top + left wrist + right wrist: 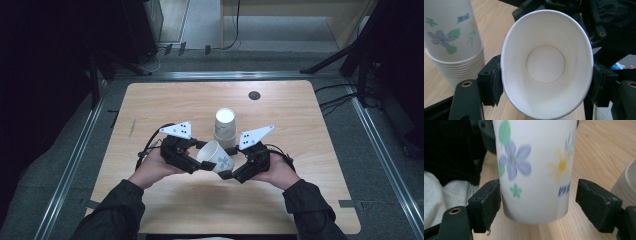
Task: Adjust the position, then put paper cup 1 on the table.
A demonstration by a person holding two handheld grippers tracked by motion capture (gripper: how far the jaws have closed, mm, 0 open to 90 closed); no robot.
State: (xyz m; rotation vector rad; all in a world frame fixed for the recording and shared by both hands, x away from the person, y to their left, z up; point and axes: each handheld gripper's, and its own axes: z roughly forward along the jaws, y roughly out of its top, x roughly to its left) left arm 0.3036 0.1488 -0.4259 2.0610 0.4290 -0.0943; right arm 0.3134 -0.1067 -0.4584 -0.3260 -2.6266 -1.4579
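Above the near middle of a wooden table point(150, 105), a person's two hands hold a flowered paper cup point(216, 156) between the left gripper point(197, 159) and the right gripper point(231, 161). The left gripper view looks into the cup's white mouth, squeezed oval by that gripper's pads on its rim; the right gripper view shows its base end between jaws standing open, the right pad clear of it. Just beyond stands an upside-down stack of cups point(225, 127).
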